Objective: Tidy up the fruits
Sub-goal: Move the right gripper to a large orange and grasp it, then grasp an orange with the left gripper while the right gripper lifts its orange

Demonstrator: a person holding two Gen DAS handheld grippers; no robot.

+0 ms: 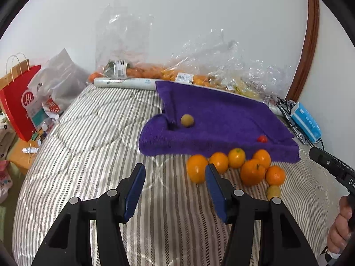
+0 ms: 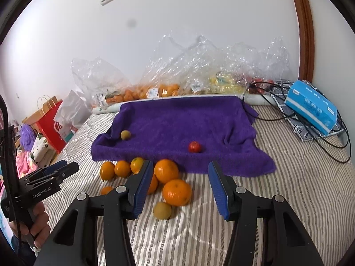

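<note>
Both claws are empty at inspection. The left gripper (image 1: 175, 175) hangs over bare striped bedding (image 1: 88, 133) with its jaws part open and nothing between the pads; the right gripper (image 2: 180, 173) likewise stands part open above the bedding, its left pad crossing in front of the oranges (image 2: 166, 170) without pressing on any of them. The fruit lies in two places: a loose cluster of oranges sits on the bedding just against the near edge of the purple towel (image 2: 177, 122), with a small yellowish-green fruit (image 2: 162, 210) at the front of the cluster, while a second small yellowish-green fruit (image 2: 125, 135) and a small red fruit (image 2: 194, 147) rest well apart from each other on the towel itself. Sorting appears barely begun, since most of the fruit is still off the towel. Risks noted: the oranges touch one another, so a jaw closing on one is likely to nudge its neighbours and set them rolling across the soft quilted surface. The towel is rumpled and raised at its left fold, and round fruit placed there may roll off. The clear plastic bags (image 2: 199, 66) of fruit along the wall and the black cables (image 2: 288, 115) at the right could snag a gripper that reaches too far.
</note>
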